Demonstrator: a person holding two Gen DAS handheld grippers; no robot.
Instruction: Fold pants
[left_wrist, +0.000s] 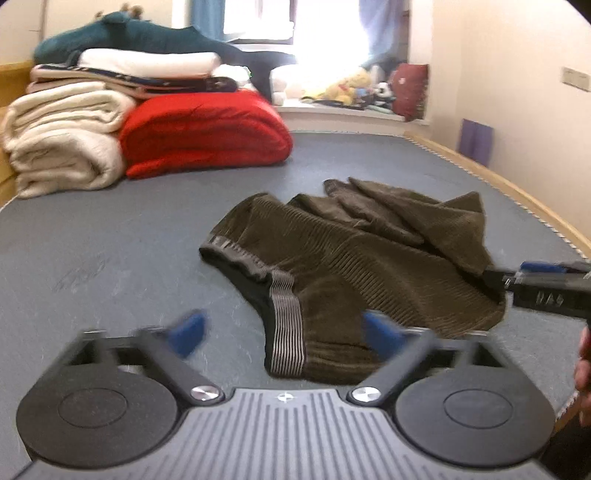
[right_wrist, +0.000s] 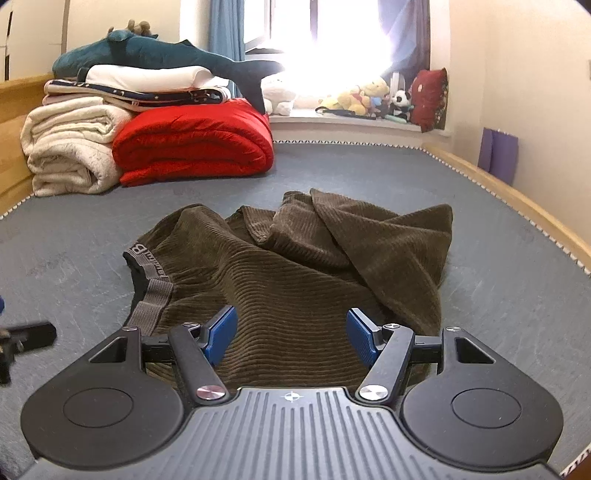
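Olive-brown corduroy pants (left_wrist: 369, 254) lie crumpled on the grey bed surface (left_wrist: 110, 258), with the grey striped waistband (left_wrist: 284, 317) toward me and the legs bunched at the far right. My left gripper (left_wrist: 284, 334) is open, just above the waistband end. The right gripper's body (left_wrist: 546, 288) shows at the right edge of the left wrist view, beside the pants. In the right wrist view the pants (right_wrist: 295, 266) fill the middle. My right gripper (right_wrist: 291, 336) is open over their near edge. The waistband (right_wrist: 151, 291) lies at the left.
Folded blankets, cream (right_wrist: 70, 155) and red (right_wrist: 192, 147), are stacked at the far left with a plush shark (right_wrist: 155, 51) on top. A wooden bed rail (right_wrist: 517, 199) runs along the right. Plush toys (right_wrist: 365, 98) sit on the windowsill. Part of the left gripper (right_wrist: 26, 338) shows at the left edge.
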